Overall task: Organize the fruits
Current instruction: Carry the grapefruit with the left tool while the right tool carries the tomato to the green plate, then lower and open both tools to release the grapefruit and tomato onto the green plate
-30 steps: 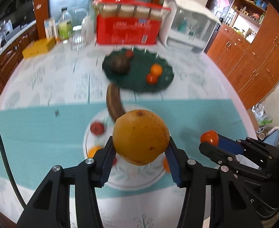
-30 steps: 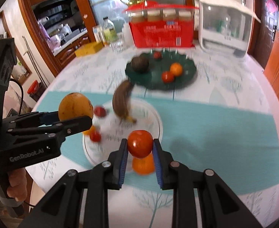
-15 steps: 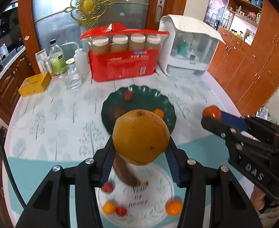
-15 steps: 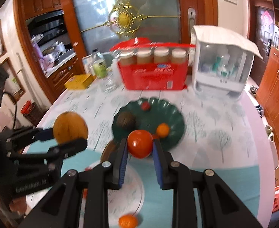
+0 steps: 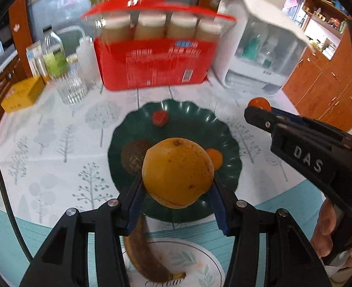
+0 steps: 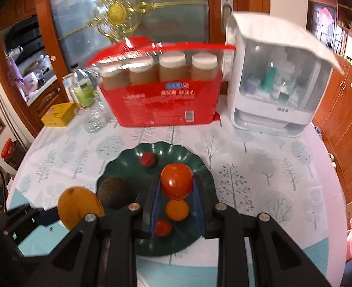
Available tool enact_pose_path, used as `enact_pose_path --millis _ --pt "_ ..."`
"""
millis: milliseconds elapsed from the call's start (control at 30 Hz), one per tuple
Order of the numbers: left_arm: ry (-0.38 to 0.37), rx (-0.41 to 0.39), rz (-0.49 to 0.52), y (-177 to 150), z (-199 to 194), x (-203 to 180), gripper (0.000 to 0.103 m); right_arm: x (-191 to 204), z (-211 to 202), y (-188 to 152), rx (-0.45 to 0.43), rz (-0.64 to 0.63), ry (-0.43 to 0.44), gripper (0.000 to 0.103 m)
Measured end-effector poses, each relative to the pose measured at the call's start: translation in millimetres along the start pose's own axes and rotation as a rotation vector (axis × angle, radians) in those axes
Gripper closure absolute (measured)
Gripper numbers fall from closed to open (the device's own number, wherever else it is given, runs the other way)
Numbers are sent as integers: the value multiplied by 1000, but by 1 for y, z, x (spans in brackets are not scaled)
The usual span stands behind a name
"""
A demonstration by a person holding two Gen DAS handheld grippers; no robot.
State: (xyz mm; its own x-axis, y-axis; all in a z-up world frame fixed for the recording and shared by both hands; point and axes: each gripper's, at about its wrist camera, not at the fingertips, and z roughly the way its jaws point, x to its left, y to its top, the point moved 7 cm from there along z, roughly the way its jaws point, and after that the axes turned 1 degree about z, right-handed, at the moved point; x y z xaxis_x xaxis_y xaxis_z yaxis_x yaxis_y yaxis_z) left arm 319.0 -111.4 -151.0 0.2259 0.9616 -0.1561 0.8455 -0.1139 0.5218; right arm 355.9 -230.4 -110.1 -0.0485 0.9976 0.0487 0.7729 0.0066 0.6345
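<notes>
Above the scalloped dark-green plate (image 6: 201, 165), the left gripper (image 5: 177, 199) clamped a big yellow-orange round fruit (image 5: 178, 172) at 9 o'clock and the right gripper (image 6: 177, 205) pinched a small red-orange tomato (image 6: 177, 181) near centre, each likely needing lowering and release.

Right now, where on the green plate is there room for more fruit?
The green plate looks bare along its right rim and at the back beside the small red fruit. Its middle and left are crowded: brown fruit, small orange, another red fruit.

Tree-patterned tablecloth (image 6: 259, 167) bears green plate (image 6: 200, 165), red carton (image 6: 164, 105), white cabinet (image 6: 271, 119).
</notes>
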Motion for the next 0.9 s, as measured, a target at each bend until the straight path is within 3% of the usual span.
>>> enact_pose_path --millis 300,667,767,833,900 --pt "-14 57 -14 -8 52 1 53 4 73 -12 105 1 -5 77" --pt "-7 94 -21 -14 70 7 52 11 97 -24 160 -4 22 76" --pt "-17 83 -22 -14 68 8 47 13 96 -23 160 2 43 72" --pt "-8 60 -23 -12 62 8 34 13 94 -22 150 2 35 58" --pt "-5 34 -27 -10 55 9 23 14 90 -21 134 0 35 54"
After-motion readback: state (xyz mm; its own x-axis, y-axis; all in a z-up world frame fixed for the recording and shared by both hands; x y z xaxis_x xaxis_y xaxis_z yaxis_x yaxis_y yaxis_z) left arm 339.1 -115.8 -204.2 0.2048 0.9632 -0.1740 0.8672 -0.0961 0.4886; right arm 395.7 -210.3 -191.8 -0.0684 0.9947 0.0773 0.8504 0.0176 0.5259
